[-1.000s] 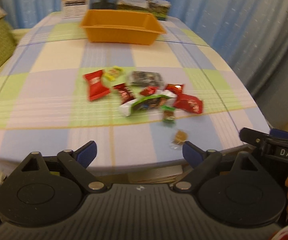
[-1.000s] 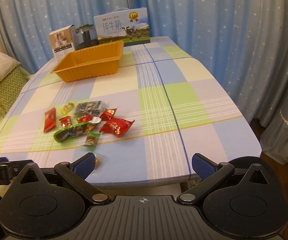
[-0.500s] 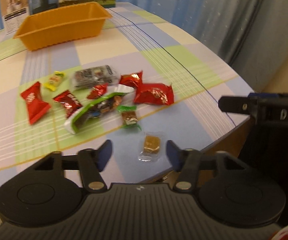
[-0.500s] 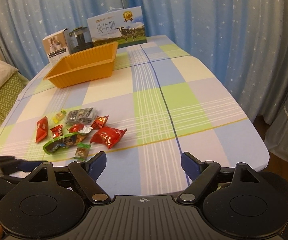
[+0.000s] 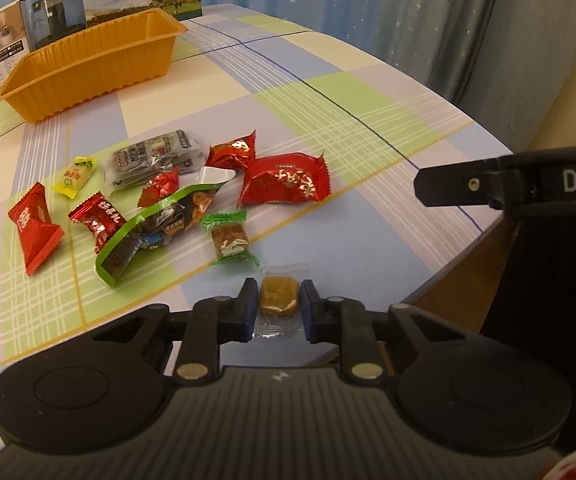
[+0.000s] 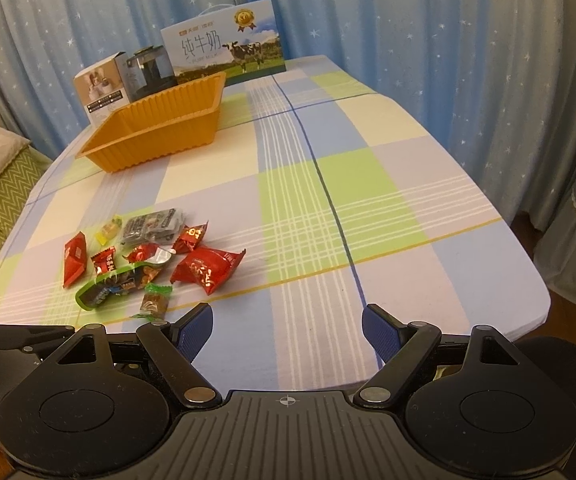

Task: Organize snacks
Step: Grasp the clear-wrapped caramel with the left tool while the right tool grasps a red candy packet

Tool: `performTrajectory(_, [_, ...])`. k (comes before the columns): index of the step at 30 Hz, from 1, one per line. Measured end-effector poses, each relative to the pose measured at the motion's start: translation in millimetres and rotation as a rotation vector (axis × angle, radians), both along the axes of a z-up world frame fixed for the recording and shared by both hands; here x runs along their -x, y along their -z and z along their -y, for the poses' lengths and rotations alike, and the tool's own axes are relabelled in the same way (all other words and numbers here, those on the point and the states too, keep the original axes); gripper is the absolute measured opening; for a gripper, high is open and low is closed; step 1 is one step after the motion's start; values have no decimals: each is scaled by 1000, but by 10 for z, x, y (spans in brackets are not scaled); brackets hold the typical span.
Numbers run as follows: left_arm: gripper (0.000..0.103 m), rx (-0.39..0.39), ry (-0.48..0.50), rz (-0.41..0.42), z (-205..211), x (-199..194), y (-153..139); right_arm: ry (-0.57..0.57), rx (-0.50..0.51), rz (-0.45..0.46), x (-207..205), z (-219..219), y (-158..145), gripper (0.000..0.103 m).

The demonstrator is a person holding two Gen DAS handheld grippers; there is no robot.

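Left wrist: left gripper (image 5: 276, 309) clamped on brown candy (image 5: 278, 295).

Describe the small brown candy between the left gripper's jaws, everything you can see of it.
The brown candy is a small squarish amber block, sealed in a clear, crinkly wrapper whose flat ends stick out ahead of and behind it. It lies on a blue square of the tablecloth near the table's front edge, apart from the snack pile. The left gripper has shut on it, one blue pad against each side. Only the left wrist view shows it.
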State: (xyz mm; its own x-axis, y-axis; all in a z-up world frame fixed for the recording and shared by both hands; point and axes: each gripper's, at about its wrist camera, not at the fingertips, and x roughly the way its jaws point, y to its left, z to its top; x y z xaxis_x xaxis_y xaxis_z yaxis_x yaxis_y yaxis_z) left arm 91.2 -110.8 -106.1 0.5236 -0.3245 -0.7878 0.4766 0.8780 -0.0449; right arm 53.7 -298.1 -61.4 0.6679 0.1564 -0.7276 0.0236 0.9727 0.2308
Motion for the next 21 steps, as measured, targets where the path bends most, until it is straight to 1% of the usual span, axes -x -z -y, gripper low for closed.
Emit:
performTrajectory(2, [19, -1, -19, 16, -55, 13, -36, -18, 2, 1, -39, -39, 8, 82])
performTrajectory(4, [19, 3, -44, 29, -141, 20, -104, -64, 14, -3, -105, -108, 18, 82])
performTrajectory(7, [19, 18, -88, 43, -299, 17, -223, -195, 64, -16, -265, -265, 53, 82])
performTrajectory(12, [19, 43, -155, 75, -537, -29, -386, -390, 163, 15, -579, -477, 150, 82])
performTrajectory(13, [19, 48, -167, 80, -576, -42, -410, -427, 189, 26, -636, -507, 166, 80])
performTrajectory(14, [19, 52, -177, 86, -610, -54, -435, -464, 215, 37, -691, -537, 177, 73])
performTrajectory(16, [19, 62, -193, 90, -674, -75, -460, -546, 260, 55, -786, -600, 198, 67])
performTrajectory(18, [19, 71, -205, 85, -722, -108, -461, -619, 303, 51, -880, -669, 251, 63])
performTrajectory(20, [19, 81, -213, 81, -760, -130, -457, -680, 335, 27, -974, -730, 317, 54])
performTrajectory(21, [19, 84, -217, 80, -770, -135, -458, -701, 346, 17, -1009, -756, 348, 52])
